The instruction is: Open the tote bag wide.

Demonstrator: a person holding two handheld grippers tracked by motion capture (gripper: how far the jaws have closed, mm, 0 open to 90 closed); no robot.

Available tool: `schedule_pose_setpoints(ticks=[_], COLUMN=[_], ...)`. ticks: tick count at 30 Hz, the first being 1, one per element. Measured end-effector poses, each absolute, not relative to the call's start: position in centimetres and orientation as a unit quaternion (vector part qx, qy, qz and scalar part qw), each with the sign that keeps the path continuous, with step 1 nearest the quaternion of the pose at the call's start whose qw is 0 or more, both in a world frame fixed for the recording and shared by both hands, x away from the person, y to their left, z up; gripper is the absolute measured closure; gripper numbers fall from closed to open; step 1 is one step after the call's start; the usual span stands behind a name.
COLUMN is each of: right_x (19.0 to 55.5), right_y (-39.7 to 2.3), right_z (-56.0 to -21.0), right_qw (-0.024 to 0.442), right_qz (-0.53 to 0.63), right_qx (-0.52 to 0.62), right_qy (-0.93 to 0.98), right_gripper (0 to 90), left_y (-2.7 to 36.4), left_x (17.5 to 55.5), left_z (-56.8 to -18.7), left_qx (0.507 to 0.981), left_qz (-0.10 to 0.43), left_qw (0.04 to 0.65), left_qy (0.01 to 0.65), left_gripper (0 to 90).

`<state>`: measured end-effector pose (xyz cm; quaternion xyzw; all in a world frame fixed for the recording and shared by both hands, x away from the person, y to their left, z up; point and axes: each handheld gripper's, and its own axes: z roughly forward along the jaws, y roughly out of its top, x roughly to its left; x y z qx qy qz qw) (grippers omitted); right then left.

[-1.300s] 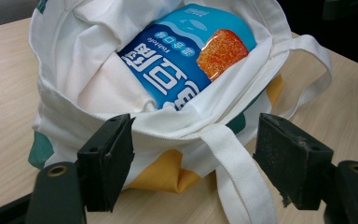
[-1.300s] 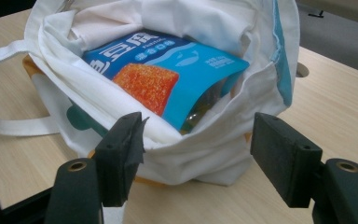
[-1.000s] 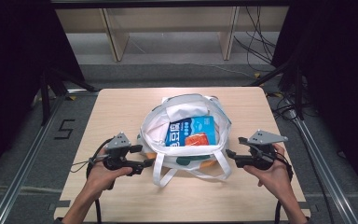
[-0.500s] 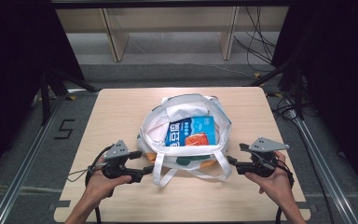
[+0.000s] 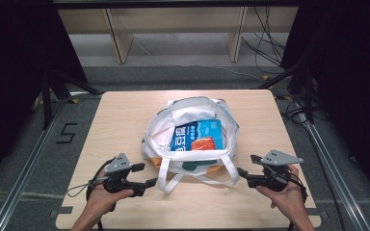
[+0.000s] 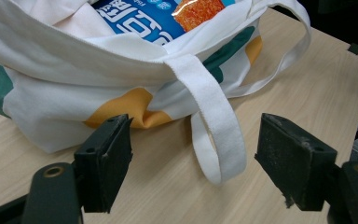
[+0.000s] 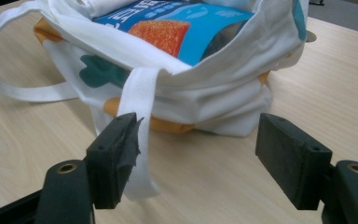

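A white tote bag (image 5: 191, 144) with green and orange patches lies open in the middle of the wooden table (image 5: 125, 120). Inside it is a blue packet (image 5: 196, 136) with an orange picture. The bag's white strap (image 5: 200, 182) loops onto the table toward me. My left gripper (image 5: 152, 182) is open at the bag's near left, and the strap loop (image 6: 216, 135) lies on the table between its jaws, untouched. My right gripper (image 5: 241, 172) is open at the near right. The other strap end (image 7: 139, 116) hangs just beside its left jaw.
The table's near edge (image 5: 188, 225) runs just behind both hands. Metal rails (image 5: 24, 168) flank the table on the floor. A wooden shelf frame (image 5: 173, 29) and loose cables (image 5: 270, 48) sit beyond the far edge.
Both hands have sunk a little and drawn slightly toward the near edge of the table. The bag and packet have not moved. Both grippers stay open.
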<state>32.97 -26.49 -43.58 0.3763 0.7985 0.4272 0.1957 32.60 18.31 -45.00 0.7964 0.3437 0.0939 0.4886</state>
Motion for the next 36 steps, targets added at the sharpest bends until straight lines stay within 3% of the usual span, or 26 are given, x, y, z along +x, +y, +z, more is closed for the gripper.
schedule_pose_setpoints(ticks=[14,21,32,36], right_x=[30.6,29.9,28.0,27.9], right_y=[-27.1,-27.1,-26.9,-27.2], right_z=[-45.0,-46.3,-48.0,-48.4], right_qw=[0.178,0.191,0.152,0.166], right_qz=[0.435,0.421,0.414,0.408], right_qx=[0.389,0.370,0.379,0.370], right_qy=[0.793,0.806,0.814,0.818], right_gripper=[31.0,31.0,28.7,27.6], left_y=[19.3,19.7,19.9,19.8], left_x=[31.0,30.2,28.6,27.9], left_z=[-46.2,-46.9,-48.4,-48.4], left_qx=[0.794,0.802,0.800,0.809], left_qz=[0.096,0.106,0.104,0.118], left_qw=[0.490,0.474,0.472,0.459], left_qy=[0.347,0.347,0.355,0.347], left_gripper=[25.6,24.3,21.5,21.4])
